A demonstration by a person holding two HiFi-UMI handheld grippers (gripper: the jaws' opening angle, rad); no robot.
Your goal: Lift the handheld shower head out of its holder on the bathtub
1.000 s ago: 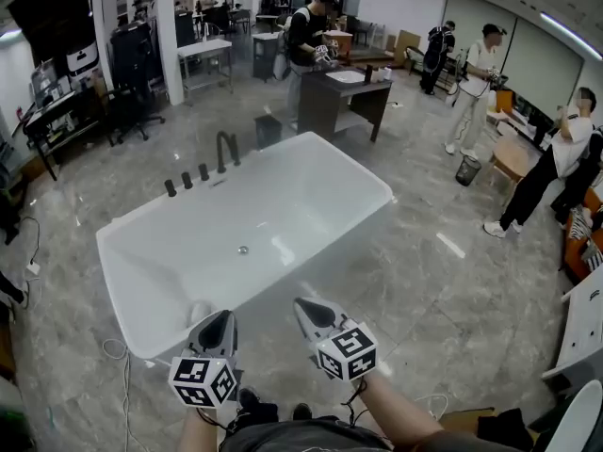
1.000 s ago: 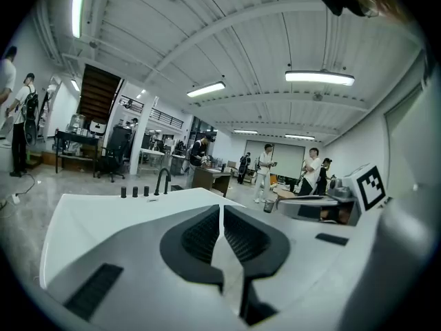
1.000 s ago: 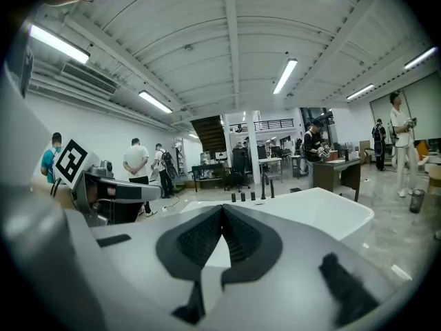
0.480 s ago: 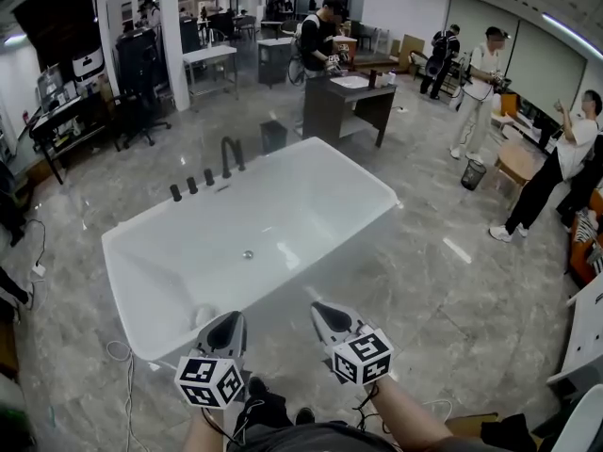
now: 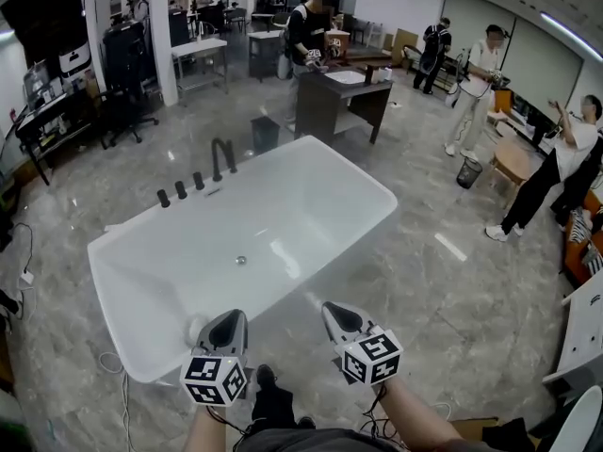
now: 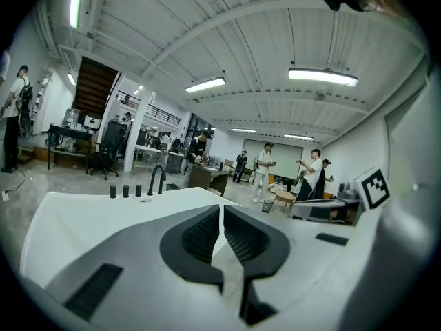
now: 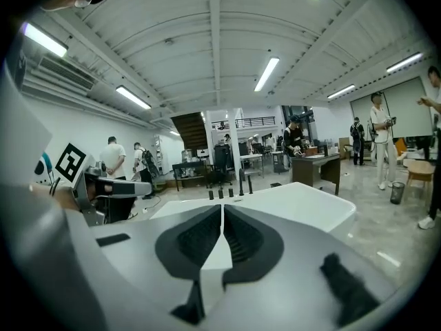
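- Bottom centre of the head view: the left gripper (image 5: 229,323) sits on the near side of the tub. Its jaws are pressed together with nothing between them.
- Just to its right, the right gripper (image 5: 336,314) is the same story: jaws together, empty, tip aimed across the tub.
- Ahead of both, filling mid-frame, is the white rectangular freestanding bathtub (image 5: 301,205), with a small round metal drain (image 5: 241,260) in its floor.
- On the tub's far rim, left of centre in the frame, stand a row of three short black uprights (image 5: 180,189) and a curved black faucet spout (image 5: 222,156).
- The handheld shower head should be among those uprights, seated in its holder. Which one it is, I can't tell at this size.
- Progress, as I judge it: nothing lifted yet. Both grippers are well apart from the fittings, with the whole tub between.
- Left to do: reach that far rim, open a gripper, close it on the shower head and draw it up out of the holder.
- Beyond, in the upper frame, are a dark counter (image 5: 334,97) and people standing about on the grey marble floor (image 5: 452,290).
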